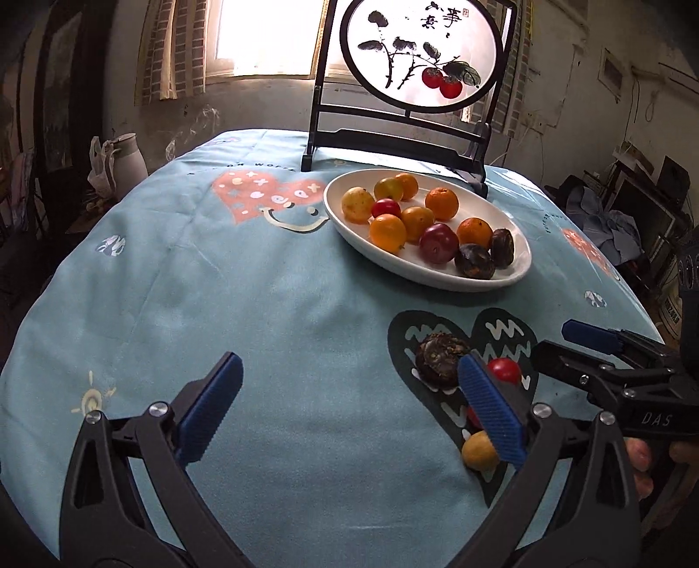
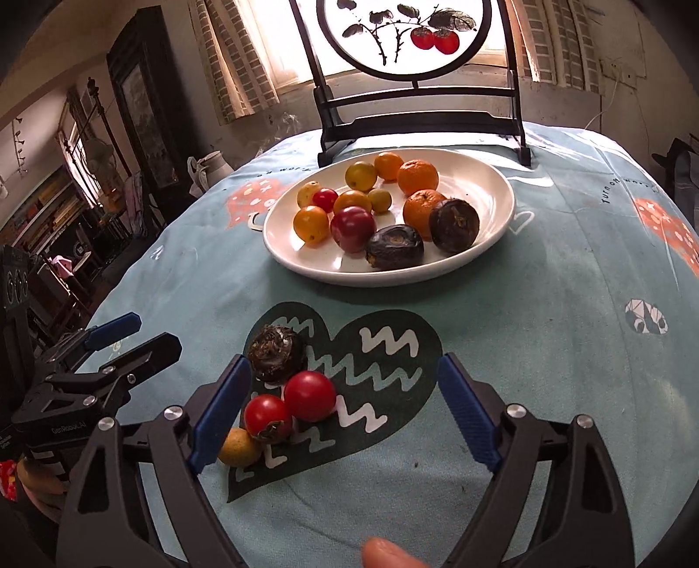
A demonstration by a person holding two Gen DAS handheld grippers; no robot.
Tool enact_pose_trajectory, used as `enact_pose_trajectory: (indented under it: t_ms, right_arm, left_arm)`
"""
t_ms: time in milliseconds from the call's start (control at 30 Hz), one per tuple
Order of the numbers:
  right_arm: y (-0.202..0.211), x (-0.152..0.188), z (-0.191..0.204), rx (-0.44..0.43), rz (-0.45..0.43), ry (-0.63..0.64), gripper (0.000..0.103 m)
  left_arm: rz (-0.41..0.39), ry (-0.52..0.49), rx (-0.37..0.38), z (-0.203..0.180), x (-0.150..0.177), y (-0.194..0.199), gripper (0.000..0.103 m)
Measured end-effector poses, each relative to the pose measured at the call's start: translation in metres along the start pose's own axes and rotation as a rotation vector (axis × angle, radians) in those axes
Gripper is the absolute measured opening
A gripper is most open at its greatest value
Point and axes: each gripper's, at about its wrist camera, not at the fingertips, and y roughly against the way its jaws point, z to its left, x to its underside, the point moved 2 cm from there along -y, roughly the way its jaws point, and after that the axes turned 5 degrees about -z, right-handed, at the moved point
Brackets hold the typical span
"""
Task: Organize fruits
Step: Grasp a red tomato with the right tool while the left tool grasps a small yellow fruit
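Counter [image 2: 546, 349] draped in a pale blue cloth printed with hearts. At 12 o'clock in the right wrist view, a white oval plate [image 2: 489, 244] loaded with fruit: orange mandarins [image 2: 417, 177], small yellow fruits [image 2: 311, 225], a dark red plum [image 2: 353, 228] and two dark brown wrinkled fruits [image 2: 394, 247] toward the near rim. Behind the plate, a black-framed round screen [image 2: 406, 35] painted with red persimmons.

Off the plate, four loose fruits clustered on the dark heart print [image 2: 384, 345] below it: a dark brown rough fruit [image 2: 276, 354], just below it two red tomatoes [image 2: 310, 395] touching each other, and a small yellow fruit [image 2: 239, 446] at about 7 o'clock from them.

Right hand-held gripper [image 2: 343, 410] spread wide, pinching nothing, angled down over the heart print; loose cluster just inside and beside its left finger [image 2: 220, 410], the yellow one partly hidden behind that finger. A fingertip visible at 6 o'clock.

Left hand-held gripper [image 1: 349, 410] spread fully, empty, over bare cloth; in its own view the loose fruits at 3 o'clock, partly hidden by its right finger [image 1: 491, 404]. Seen from the right wrist view, at 9 o'clock, jaws apart.
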Motion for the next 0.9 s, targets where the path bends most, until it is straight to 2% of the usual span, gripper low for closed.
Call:
enact_pose_trajectory:
  t_ms: [167, 367, 533, 633, 800, 867, 900]
  right_arm:
    - [-0.009, 0.008, 0.004, -0.039, 0.050, 0.014, 0.058]
    - [-0.014, 0.010, 0.002, -0.074, 0.070, -0.011, 0.039]
    - [-0.017, 0.011, 0.000, -0.105, 0.082, -0.031, 0.039]
    - [-0.022, 0.013, -0.001, -0.167, 0.111, -0.075, 0.039]
    - [-0.033, 0.013, -0.003, -0.186, 0.125, -0.118, 0.039]
    - [-0.032, 0.014, -0.009, -0.212, 0.145, -0.162, 0.031]
    - [-0.030, 0.014, -0.011, -0.204, 0.150, -0.169, 0.031]
  left_arm:
    - [0.006, 0.007, 0.010, 0.001, -0.001, 0.001, 0.101]
    - [0.008, 0.022, 0.019, 0.003, -0.002, 0.003, 0.101]
    - [0.002, 0.018, 0.034, 0.001, -0.003, 0.007, 0.101]
    - [-0.002, 0.021, 0.044, 0.000, -0.003, 0.009, 0.101]
    - [-0.011, 0.014, 0.047, -0.001, -0.004, 0.011, 0.101]
    - [-0.010, 0.013, 0.043, -0.001, -0.003, 0.011, 0.101]
    - [-0.008, 0.012, 0.040, 0.000, -0.003, 0.010, 0.101]
